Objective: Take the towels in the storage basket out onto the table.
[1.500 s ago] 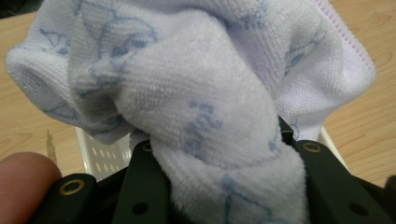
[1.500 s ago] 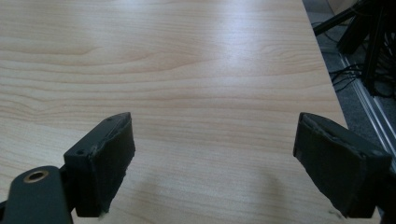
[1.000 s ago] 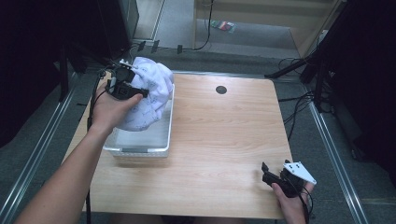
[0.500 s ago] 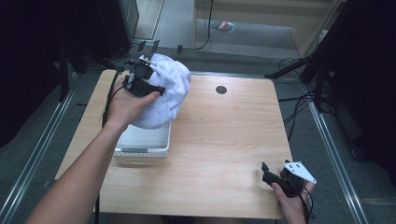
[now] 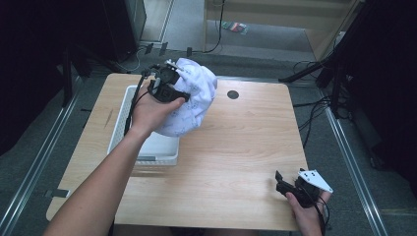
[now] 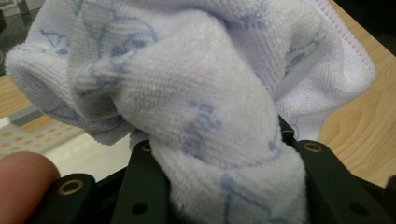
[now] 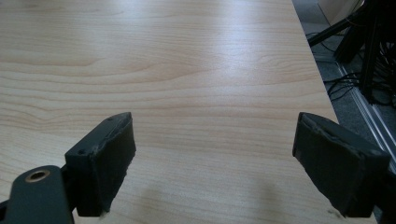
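left gripper (image 5: 169,83) — clamped on white towel (image 5: 192,101), raised over white basket (image 5: 147,152) far-left | right gripper (image 7: 212,163) — jaws apart, near-right table (image 5: 236,162) edge, bare wood ahead

White towel (image 5: 194,101) with pale blue print, white basket (image 5: 147,150), light wood-grain table (image 5: 236,147), black tool (image 7: 215,168)

One white towel (image 5: 194,101), one white basket (image 5: 162,147), one wooden table (image 5: 236,142), two hand-held grippers.
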A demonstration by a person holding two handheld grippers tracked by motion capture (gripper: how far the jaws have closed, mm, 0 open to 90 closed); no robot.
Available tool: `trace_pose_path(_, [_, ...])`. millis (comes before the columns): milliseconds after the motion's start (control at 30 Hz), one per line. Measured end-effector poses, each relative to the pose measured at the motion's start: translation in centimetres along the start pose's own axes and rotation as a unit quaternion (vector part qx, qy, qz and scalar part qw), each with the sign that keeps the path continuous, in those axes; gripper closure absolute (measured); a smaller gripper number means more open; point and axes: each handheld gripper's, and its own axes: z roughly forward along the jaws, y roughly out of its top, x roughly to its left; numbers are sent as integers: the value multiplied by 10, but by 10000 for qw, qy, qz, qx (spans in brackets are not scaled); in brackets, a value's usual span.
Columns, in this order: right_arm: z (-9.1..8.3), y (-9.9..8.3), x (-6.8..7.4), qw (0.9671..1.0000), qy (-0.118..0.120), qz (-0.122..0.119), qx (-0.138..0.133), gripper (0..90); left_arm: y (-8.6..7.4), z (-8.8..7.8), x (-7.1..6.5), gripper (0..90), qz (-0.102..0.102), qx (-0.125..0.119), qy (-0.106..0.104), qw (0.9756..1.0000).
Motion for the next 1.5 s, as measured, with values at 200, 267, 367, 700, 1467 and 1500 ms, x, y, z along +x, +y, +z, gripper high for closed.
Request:
trace_pose_path(200, [0,0,0,10000,8,15,2,135,7,7,-12,635,41,0,-86,10000])
trace_pose_path(267, [0,0,-1,10000,8,30,-12,134,9,9,-16,634,60,3,-116,9999])
trace_pose_path(367, [0,0,-1,10000,-1,24,-22,135,11,12,-20,634,60,-10,-141,9999])
trace_pose_path(700, [-1,0,-1,10000,3,11,-31,134,18,26,-36,633,81,-15,-309,9995])
trace_pose_path(1467, [-1,0,-1,10000,9,55,-48,132,8,70,-69,630,29,120,-739,9972])
trace_pose_path(1500, [-1,0,0,10000,12,53,-48,132,7,72,-70,629,21,126,-764,9970])
